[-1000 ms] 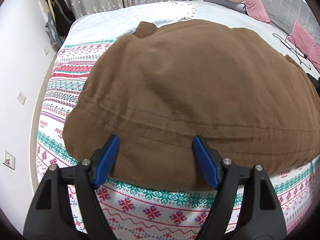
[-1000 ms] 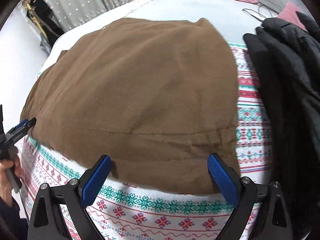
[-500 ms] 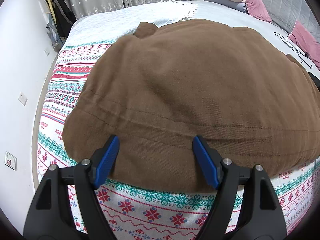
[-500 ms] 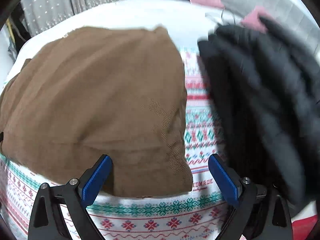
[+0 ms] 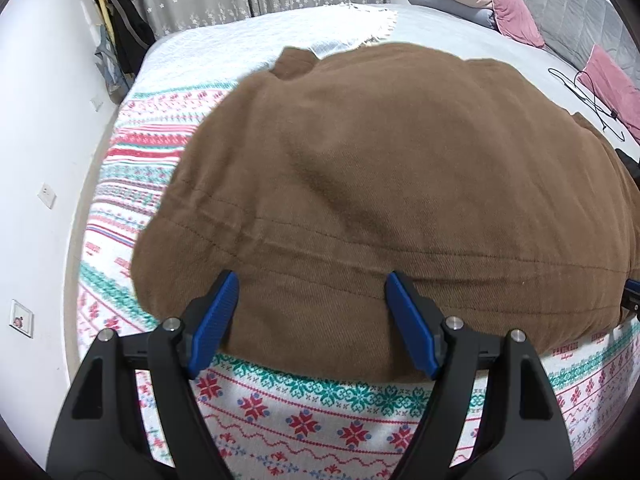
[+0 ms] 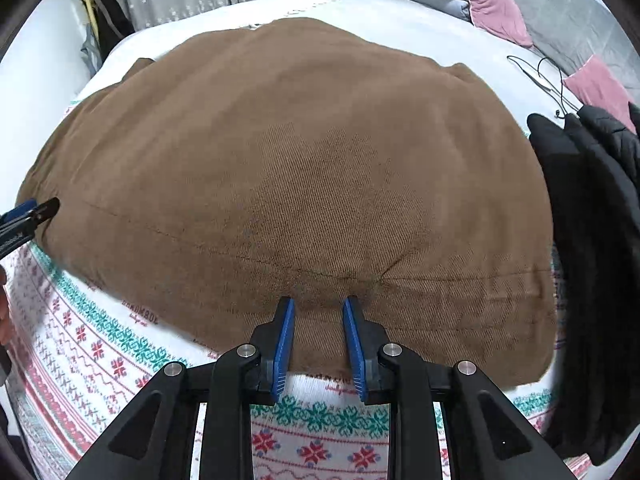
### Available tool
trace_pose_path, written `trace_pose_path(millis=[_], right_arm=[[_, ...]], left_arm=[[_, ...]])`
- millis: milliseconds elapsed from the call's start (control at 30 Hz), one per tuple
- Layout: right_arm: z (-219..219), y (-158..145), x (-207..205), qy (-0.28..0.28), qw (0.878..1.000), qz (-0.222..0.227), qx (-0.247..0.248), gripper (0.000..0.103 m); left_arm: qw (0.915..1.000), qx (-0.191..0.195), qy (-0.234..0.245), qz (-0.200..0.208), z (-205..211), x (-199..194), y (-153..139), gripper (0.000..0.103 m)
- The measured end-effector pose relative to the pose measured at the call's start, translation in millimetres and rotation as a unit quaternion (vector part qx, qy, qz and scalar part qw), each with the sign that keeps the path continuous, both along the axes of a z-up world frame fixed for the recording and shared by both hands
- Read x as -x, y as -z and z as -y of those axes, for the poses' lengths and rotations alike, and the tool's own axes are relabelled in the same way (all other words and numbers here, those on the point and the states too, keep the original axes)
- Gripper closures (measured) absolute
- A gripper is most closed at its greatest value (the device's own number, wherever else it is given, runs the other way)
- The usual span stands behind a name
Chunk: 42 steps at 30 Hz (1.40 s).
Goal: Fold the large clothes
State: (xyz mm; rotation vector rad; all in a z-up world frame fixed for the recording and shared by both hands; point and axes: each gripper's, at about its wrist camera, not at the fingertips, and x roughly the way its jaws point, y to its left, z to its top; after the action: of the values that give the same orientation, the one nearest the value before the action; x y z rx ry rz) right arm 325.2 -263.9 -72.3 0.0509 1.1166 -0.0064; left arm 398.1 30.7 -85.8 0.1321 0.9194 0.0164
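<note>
Garment: brown garment [image 5: 380,184] lies spread flat on the patterned blanket [image 5: 304,416], near hem toward both cameras; a stitched seam runs parallel to that hem.
Bed: patterned blanket covers the near part of the bed; pale bedspread [image 5: 240,40] lies beyond it.
Left gripper: left gripper [image 5: 312,320] has its jaws spread wide, blue pads [image 5: 212,324] on either side of the hem near the garment's left corner; nothing is pinched.
Right gripper: right gripper [image 6: 318,340] has its jaws drawn close together with a narrow gap, straddling the near hem right of centre; whether the cloth is actually pinched cannot be told.
Black jacket: black jacket [image 6: 592,240] lies on the bed just beside the garment's right edge.
Pillows: pink pillows [image 5: 508,4] rest against the grey headboard [image 5: 576,16] at the far right.
Cable: black cable [image 5: 592,100] lies on the bedspread near the pillows.
</note>
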Motion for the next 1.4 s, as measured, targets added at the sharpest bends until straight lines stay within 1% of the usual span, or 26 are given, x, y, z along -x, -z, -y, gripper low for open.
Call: trace_pose_path(millis=[67, 133, 167, 200, 233, 267, 333, 400, 467, 500, 533, 567, 700, 767, 867, 900, 1000, 1067, 1133, 1200, 1267, 1300, 1400], right_arm=[[2, -2, 0, 0.005, 1.000, -0.003, -0.008, 0.077], [2, -5, 1, 0.010, 1.000, -0.003, -0.014, 0.077], [4, -7, 1, 0.012, 1.000, -0.003, -0.016, 0.077], [3, -9, 1, 0.015, 1.000, -0.002, -0.019, 0.077], [3, -10, 1, 0.018, 1.000, -0.001, -0.022, 0.076], [5, -12, 1, 0.020, 0.999, -0.001, -0.025, 0.076], [19, -15, 4, 0.029, 0.999, -0.006, -0.038, 0.076], [26, -18, 5, 0.041, 0.998, -0.007, -0.051, 0.076], [35, -19, 2, 0.047, 0.997, -0.006, -0.059, 0.073], [37, -19, 2, 0.048, 0.997, -0.005, -0.058, 0.071], [38, -18, 2, 0.049, 0.997, -0.006, -0.057, 0.066], [38, -15, 1, 0.047, 0.997, -0.010, -0.057, 0.064], [36, -7, -5, 0.035, 0.998, -0.019, -0.050, 0.062], [40, -11, -5, 0.044, 0.997, -0.021, -0.065, 0.062], [47, -19, -2, 0.061, 0.994, -0.008, -0.086, 0.060], [47, -21, -2, 0.062, 0.994, -0.003, -0.086, 0.059], [47, -13, -6, 0.054, 0.995, -0.010, -0.081, 0.056], [46, -8, -11, 0.051, 0.995, -0.015, -0.082, 0.055], [48, -7, -15, 0.049, 0.995, -0.017, -0.088, 0.055], [51, -7, -13, 0.048, 0.994, -0.018, -0.096, 0.055], [52, -6, -12, 0.047, 0.994, -0.019, -0.099, 0.054], [52, -6, -12, 0.045, 0.994, -0.020, -0.098, 0.054], [49, -6, -13, 0.042, 0.994, -0.021, -0.094, 0.053]], left_arm=[[0.9996, -0.009, 0.008, 0.024, 9, 9, -13, 0.027], [0.9971, -0.019, 0.041, 0.061, 29, 23, -30, 0.027], [0.9941, -0.024, 0.067, 0.082, 46, 35, -39, 0.027], [0.9916, -0.026, 0.088, 0.091, 59, 43, -43, 0.027], [0.9894, -0.027, 0.108, 0.093, 71, 48, -44, 0.027], [0.9857, -0.034, 0.140, 0.087, 93, 55, -43, 0.027], [0.9820, -0.055, 0.165, 0.074, 123, 57, -33, 0.027], [0.9803, -0.061, 0.180, 0.055, 142, 54, -18, 0.027], [0.9802, -0.072, 0.180, 0.040, 155, 48, 2, 0.027], [0.9804, -0.076, 0.179, 0.036, 156, 46, 8, 0.026], [0.9807, -0.077, 0.176, 0.033, 157, 43, 13, 0.025], [0.9809, -0.076, 0.176, 0.034, 155, 43, 14, 0.024], [0.9792, -0.085, 0.182, 0.027, 156, 44, 13, 0.024], [0.9790, -0.088, 0.181, 0.029, 156, 45, 13, 0.024], [0.9790, -0.083, 0.186, 0.015, 157, 45, 6, 0.025], [0.9774, -0.087, 0.192, 0.015, 159, 45, 2, 0.025], [0.9730, -0.099, 0.207, 0.025, 167, 40, -6, 0.025], [0.9718, -0.109, 0.208, 0.018, 175, 26, -7, 0.024], [0.9724, -0.117, 0.202, 0.005, 182, 11, -6, 0.024], [0.9752, -0.129, 0.179, -0.017, 189, -12, -2, 0.024], [0.9786, -0.124, 0.160, -0.039, 195, -38, 0, 0.024], [0.9791, -0.123, 0.155, -0.044, 197, -47, 1, 0.024], [0.9779, -0.142, 0.146, -0.047, 211, -78, 1, 0.024]])
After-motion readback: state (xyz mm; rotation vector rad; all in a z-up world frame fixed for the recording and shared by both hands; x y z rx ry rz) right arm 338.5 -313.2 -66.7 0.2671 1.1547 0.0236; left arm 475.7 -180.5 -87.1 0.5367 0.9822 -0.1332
